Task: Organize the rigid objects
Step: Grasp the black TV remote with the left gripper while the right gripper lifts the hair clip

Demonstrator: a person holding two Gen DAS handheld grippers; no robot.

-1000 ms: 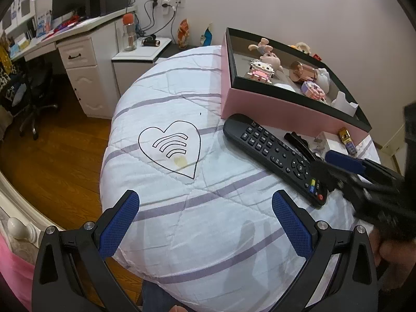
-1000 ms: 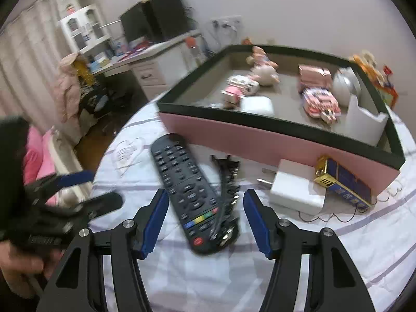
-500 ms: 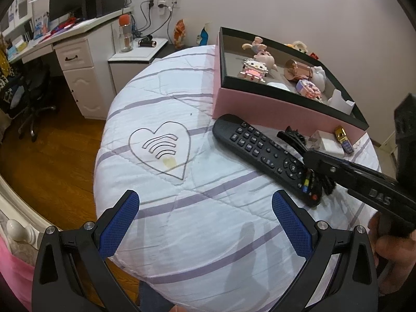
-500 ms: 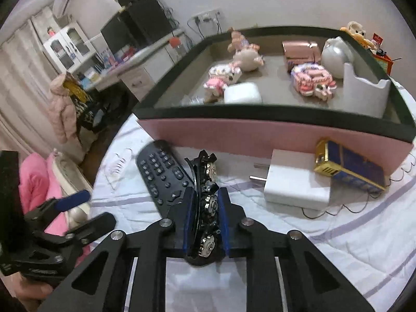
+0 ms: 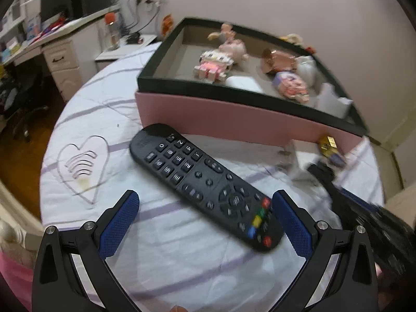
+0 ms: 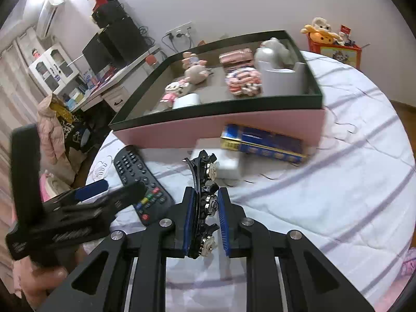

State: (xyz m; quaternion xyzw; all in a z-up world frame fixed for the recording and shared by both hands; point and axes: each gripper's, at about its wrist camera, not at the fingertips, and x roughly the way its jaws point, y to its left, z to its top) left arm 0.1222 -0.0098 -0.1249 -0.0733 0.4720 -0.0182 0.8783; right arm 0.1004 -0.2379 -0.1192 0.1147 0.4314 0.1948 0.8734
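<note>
Left wrist view: right gripper at 3 o'clock is smearing with motion blur — what's between its jaws can't be read there. White charger and yellow-blue box at 2 o'clock are blurring too; box print unreadable. Right wrist view: hair clip is hiding the charger's near edge, and the person's hand at 8 o'clock is getting cut off by the frame edge.

Dim indoor light; motion blur; fisheye-bent edges

Left tongs spread wide; right tongs clamped (both angled downward)
</note>
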